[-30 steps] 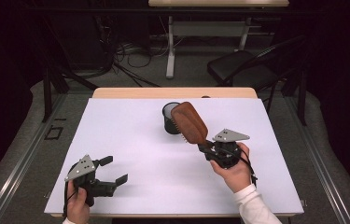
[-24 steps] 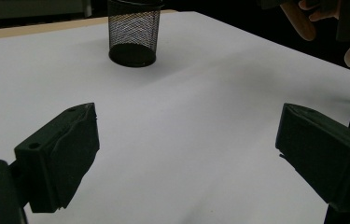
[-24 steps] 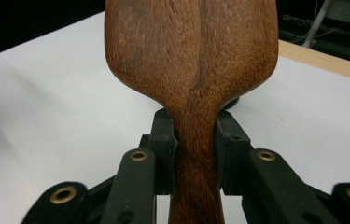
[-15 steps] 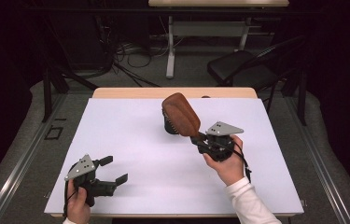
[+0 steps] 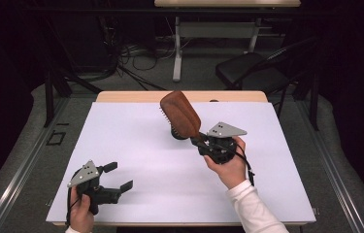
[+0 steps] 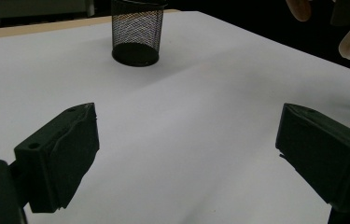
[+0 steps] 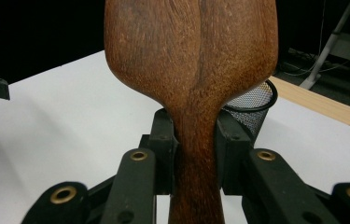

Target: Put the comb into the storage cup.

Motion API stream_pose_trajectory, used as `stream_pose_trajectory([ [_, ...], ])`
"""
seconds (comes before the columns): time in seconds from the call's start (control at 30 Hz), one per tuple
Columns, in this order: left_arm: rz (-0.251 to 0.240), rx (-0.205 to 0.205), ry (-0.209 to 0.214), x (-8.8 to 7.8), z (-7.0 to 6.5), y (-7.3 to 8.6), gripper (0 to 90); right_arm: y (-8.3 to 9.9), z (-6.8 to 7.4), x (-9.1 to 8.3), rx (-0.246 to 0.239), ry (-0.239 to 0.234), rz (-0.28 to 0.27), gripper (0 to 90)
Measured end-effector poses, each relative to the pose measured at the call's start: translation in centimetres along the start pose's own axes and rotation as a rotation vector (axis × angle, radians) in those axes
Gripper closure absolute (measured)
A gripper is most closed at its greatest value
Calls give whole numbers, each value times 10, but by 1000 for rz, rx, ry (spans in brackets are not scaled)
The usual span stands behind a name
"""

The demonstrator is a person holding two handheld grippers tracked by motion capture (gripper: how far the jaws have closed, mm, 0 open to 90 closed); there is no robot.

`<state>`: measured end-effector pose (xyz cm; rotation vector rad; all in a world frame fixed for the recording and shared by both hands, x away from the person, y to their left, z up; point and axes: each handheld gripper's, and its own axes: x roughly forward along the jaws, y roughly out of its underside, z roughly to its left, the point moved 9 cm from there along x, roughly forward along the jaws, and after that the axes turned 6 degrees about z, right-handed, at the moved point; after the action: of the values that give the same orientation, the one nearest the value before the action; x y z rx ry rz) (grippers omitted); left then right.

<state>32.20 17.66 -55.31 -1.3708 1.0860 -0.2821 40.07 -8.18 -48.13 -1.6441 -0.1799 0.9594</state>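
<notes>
A brown wooden hairbrush (image 5: 181,114) is held in the air by its handle, head tilted up and to the left, bristles facing away from me. My right gripper (image 5: 200,141) is shut on that handle; in the right gripper view the pads clamp the hairbrush (image 7: 196,84) from both sides. A black mesh cup (image 5: 178,132) stands on the white table (image 5: 136,145) just behind and below the brush head, largely hidden by it. The mesh cup (image 6: 136,32) stands upright in the left gripper view. My left gripper (image 5: 119,176) rests open near the front left edge, with nothing between its pads.
A strip of wooden tabletop (image 5: 121,96) runs along the far edge. Beyond the table are a black chair (image 5: 252,73), a desk frame and cables on the floor. The person's right sleeve (image 5: 252,208) crosses the front right of the table.
My right gripper has lifted the hairbrush and carried it left, so the head now rises above and in front of the mesh cup. The left gripper has stayed put.
</notes>
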Motion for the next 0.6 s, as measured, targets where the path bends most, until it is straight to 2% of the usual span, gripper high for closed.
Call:
stream_pose_trajectory([
  [0.13, -2, -5, 2, 0, 0, 0, 56, -1, -1, 3, -8, 7, -7, 719],
  [0.6, 9, -17, -17, 3, 0, -1, 45, -8, 0, 8, -25, -23, -49, 719],
])
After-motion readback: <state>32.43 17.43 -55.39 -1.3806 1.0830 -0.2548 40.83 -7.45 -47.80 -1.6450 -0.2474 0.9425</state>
